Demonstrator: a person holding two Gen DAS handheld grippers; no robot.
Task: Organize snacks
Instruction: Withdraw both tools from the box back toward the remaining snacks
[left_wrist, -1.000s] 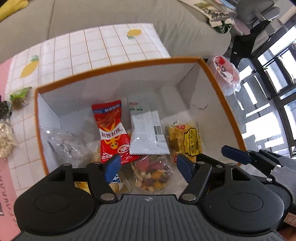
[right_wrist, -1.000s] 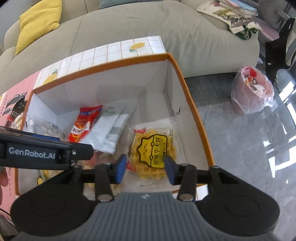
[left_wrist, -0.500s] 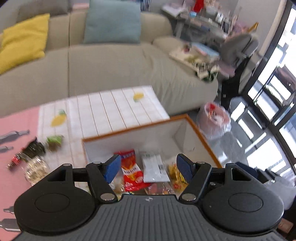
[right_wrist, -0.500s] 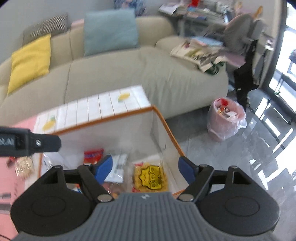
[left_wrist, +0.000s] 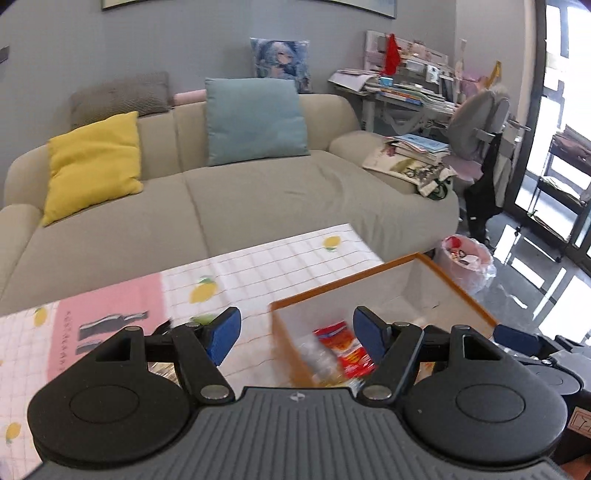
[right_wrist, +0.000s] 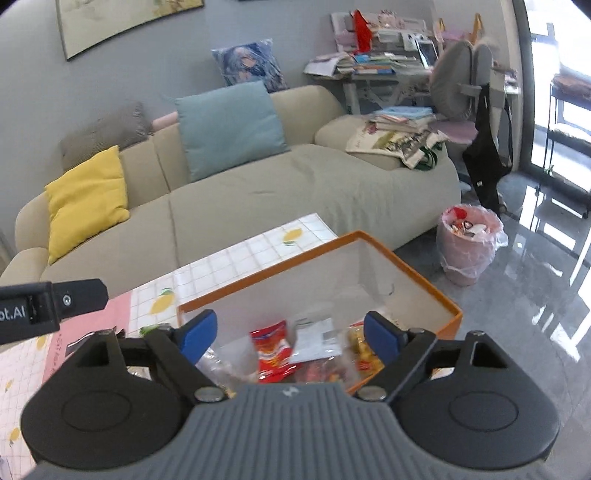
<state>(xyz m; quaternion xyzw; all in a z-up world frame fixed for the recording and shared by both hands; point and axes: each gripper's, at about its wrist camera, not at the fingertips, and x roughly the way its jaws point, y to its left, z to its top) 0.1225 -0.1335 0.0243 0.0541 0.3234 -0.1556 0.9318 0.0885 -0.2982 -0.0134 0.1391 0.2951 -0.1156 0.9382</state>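
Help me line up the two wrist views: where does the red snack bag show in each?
Left wrist view: the red bag lies in the box, low and right of centre, by the right fingertip of the open left gripper.
Right wrist view: red bag low centre, between the open right gripper's fingers.
Shared landmark: the pink bin.

Both hand-held grippers lifted away from box (right_wrist: 417, 277); right hand-held gripper (right_wrist: 290, 332) opened wider.
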